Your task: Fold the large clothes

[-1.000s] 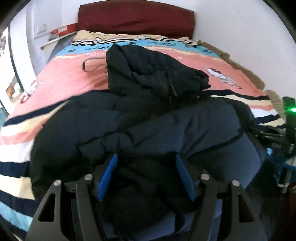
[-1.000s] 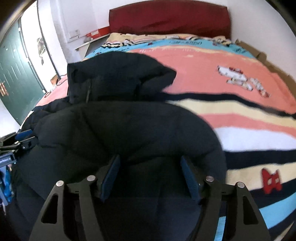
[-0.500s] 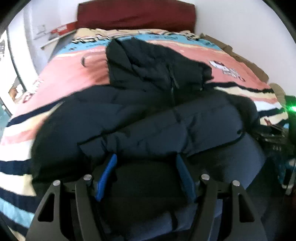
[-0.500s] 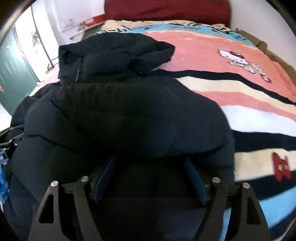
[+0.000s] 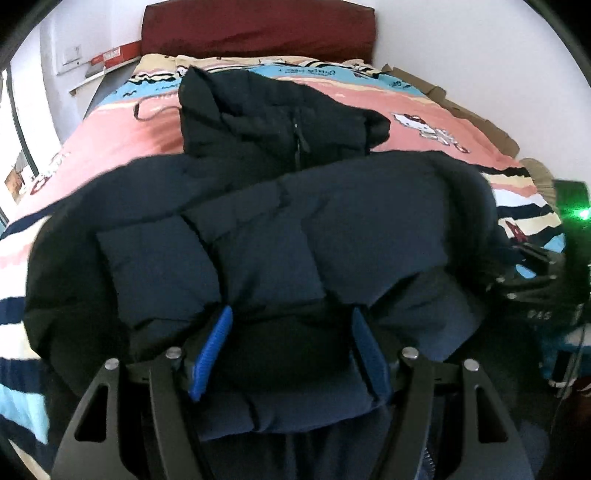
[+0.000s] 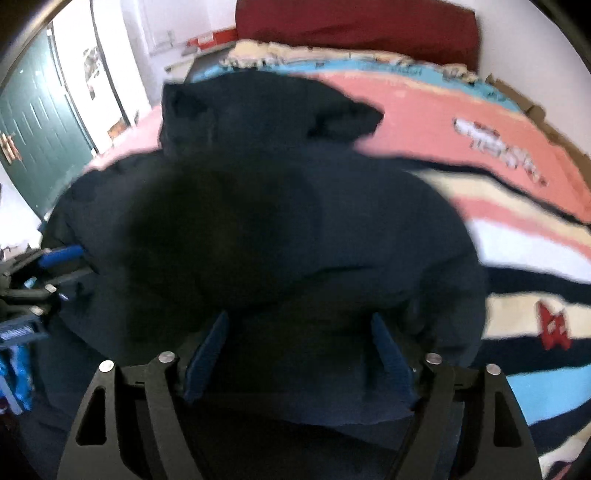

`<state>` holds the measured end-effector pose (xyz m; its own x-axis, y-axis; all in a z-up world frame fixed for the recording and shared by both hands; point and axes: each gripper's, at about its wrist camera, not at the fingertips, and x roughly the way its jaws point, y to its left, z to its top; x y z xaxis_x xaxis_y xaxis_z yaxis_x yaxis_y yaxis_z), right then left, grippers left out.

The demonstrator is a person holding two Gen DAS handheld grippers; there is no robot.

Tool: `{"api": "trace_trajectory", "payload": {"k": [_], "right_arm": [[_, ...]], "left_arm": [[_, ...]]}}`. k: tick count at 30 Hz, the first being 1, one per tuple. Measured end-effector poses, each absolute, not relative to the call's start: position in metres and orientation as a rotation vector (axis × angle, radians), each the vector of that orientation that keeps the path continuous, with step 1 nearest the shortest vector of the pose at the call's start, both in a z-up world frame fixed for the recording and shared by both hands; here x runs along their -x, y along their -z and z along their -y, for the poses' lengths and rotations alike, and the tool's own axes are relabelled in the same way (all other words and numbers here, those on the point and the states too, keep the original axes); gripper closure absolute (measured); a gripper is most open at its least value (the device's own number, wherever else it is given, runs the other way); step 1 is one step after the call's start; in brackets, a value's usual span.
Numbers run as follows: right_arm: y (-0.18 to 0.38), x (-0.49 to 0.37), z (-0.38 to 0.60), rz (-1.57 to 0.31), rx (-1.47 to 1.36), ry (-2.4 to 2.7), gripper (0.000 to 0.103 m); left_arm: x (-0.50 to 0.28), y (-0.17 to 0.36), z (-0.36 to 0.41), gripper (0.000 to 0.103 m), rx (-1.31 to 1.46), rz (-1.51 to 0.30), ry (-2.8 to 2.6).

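A dark navy puffer jacket (image 5: 295,206) lies on the striped bed, hood (image 5: 273,122) toward the headboard. Its lower part is lifted and folded up over the body. My left gripper (image 5: 290,350) has its blue-padded jaws wide apart with the thick hem bunched between them. My right gripper (image 6: 297,354) also holds a thick bunch of the jacket (image 6: 295,229) hem between wide-set jaws. The right wrist view is blurred. Each gripper shows at the side of the other's view, the right one (image 5: 535,284) and the left one (image 6: 40,269).
The bed (image 5: 110,136) has a pink, blue, cream and navy striped blanket and a dark red headboard (image 5: 258,29). A white wall runs along the right side. A green door (image 6: 40,122) and a shelf stand to the left of the bed.
Both grippers have carried the jacket's hem forward toward the hood. The folded lower part now covers more of the body, and the right view has blurred from motion.
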<state>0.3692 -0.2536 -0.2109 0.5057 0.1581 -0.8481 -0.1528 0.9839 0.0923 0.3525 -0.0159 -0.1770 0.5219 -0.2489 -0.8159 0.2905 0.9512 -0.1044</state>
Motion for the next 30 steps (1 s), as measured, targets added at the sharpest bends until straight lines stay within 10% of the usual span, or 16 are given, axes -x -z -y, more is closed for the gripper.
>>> {"api": "trace_trajectory", "payload": {"k": [30], "right_arm": [[0.171, -0.417, 0.278, -0.924, -0.016, -0.144, 0.023]], "left_arm": [[-0.403, 0.14, -0.024, 0.038, 0.097, -0.999, 0.282]]}}
